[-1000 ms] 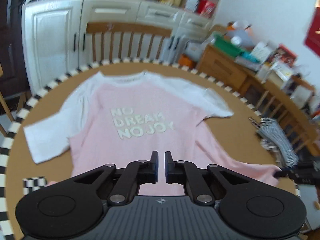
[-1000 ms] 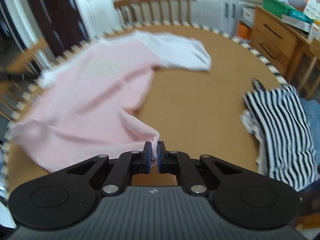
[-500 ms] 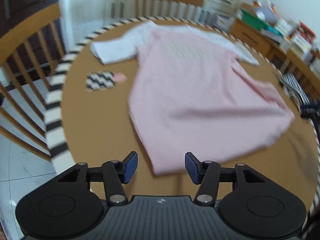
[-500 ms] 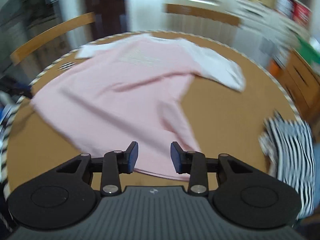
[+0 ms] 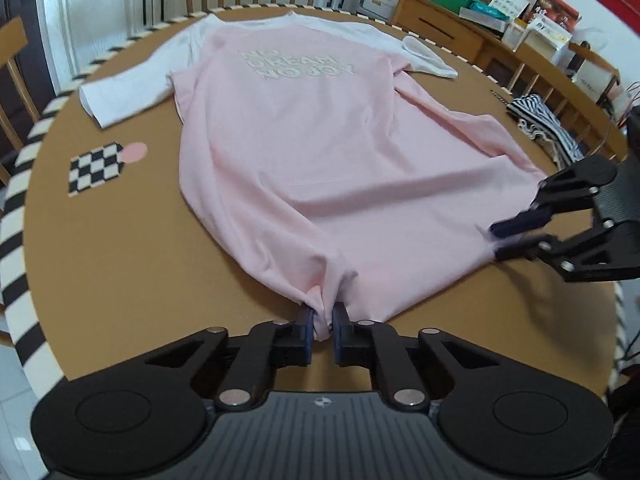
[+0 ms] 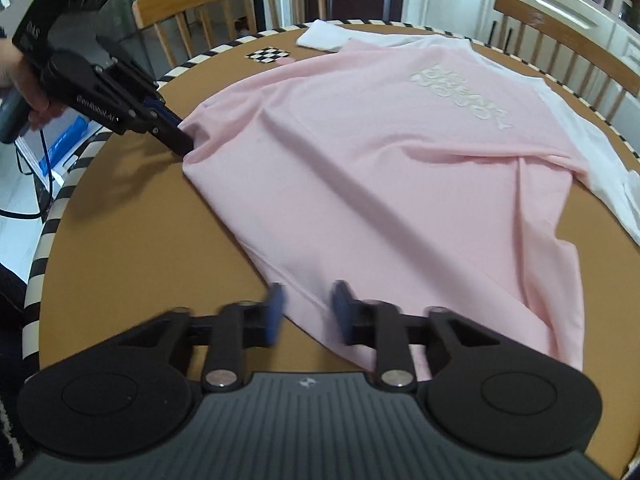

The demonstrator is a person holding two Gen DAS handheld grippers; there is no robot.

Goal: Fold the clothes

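A pink T-shirt [image 5: 328,128] with white sleeves and white lettering lies spread face up on the round brown table [image 5: 120,264]; it also shows in the right wrist view [image 6: 400,184]. My left gripper [image 5: 320,326] is shut on a bunched bottom corner of the shirt's hem, and it shows at the left in the right wrist view [image 6: 186,144]. My right gripper [image 6: 306,312] is open with its jaws on either side of the hem's other corner, and it shows at the right in the left wrist view [image 5: 498,240].
A checkered marker card [image 5: 96,166] lies on the table left of the shirt. A striped garment [image 5: 544,128] lies at the table's right edge. Wooden chairs [image 6: 236,12] ring the table. A cluttered sideboard [image 5: 460,28] stands behind.
Both grippers have come to the shirt's bottom hem. The left one has closed on a hem corner. The right one, shut on cloth a second ago, is open around the other corner.
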